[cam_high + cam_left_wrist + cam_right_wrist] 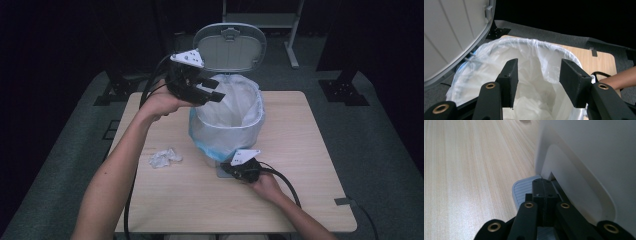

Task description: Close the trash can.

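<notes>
While the high view looks down on the wooden table [165, 200], a white pedal bin [227, 117] lined with a plastic bag stands near its middle, its lid [230, 46] tipped up at the far side. The left gripper [212, 90] hangs over the bin's left rim, jaws pointing across the opening, and a crumpled white wad [164, 157] lies on the table to the left of the bin, well apart from both hands. The right gripper [235, 170] sits low at the bin's near foot, against the base. From the left gripper view, the two black jaws stand apart with nothing between them, right above the bag's open mouth [534, 65]; the raised lid fills the upper left. From the right gripper view, the jaws are pressed together, their tips resting on the ribbed grey pedal [522, 188] at the bin's white wall [586, 157].
</notes>
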Motion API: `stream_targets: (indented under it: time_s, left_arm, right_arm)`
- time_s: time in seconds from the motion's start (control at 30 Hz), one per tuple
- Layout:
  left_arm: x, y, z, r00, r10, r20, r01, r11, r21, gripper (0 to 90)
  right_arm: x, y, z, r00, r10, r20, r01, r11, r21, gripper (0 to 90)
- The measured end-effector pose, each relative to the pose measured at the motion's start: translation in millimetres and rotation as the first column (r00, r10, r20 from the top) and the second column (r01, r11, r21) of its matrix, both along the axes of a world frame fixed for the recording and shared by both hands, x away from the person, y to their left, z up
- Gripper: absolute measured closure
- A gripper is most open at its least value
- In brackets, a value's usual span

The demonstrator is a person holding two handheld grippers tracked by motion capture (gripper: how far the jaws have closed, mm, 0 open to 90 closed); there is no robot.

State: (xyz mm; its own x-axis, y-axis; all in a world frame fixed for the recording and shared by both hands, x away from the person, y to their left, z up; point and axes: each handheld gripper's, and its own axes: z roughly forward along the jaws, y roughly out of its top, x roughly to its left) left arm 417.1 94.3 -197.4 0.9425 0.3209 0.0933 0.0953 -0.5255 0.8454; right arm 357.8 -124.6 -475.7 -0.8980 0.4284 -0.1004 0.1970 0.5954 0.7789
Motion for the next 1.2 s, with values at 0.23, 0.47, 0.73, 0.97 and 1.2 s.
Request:
stream_targets:
  time_s: [0.23,0.47,0.73,0.97,1.2]
  left_arm:
    - [-5.1,12.8,-3.1,1.0000,0.004,0.007,-0.004,1.0000,-0.007,46.5]
    - [-11.4,28.8,-5.6,0.9998,0.014,0.014,-0.014,0.9999,-0.009,44.7]
    - [-15.2,43.4,-9.9,0.9994,0.031,0.015,-0.031,0.9993,-0.020,42.5]
    - [-18.7,60.1,-18.2,0.9985,0.053,0.013,-0.052,0.9983,-0.024,40.8]
    - [-21.4,71.1,-25.5,0.9976,0.068,0.013,-0.068,0.9972,-0.032,39.1]
  right_arm:
    - [0.0,0.0,0.0,1.0000,0.000,-0.001,0.000,1.000,0.000,90.0]
    - [0.0,0.0,0.1,1.0000,-0.001,-0.001,0.001,1.000,0.000,90.0]
    - [-0.1,0.1,0.0,1.0000,-0.001,-0.002,0.001,1.000,0.001,90.0]
    - [-0.1,0.1,0.0,1.0000,-0.001,-0.001,0.001,1.000,0.000,90.0]
    - [-0.1,0.1,0.0,1.0000,-0.002,-0.001,0.002,1.000,0.000,90.0]
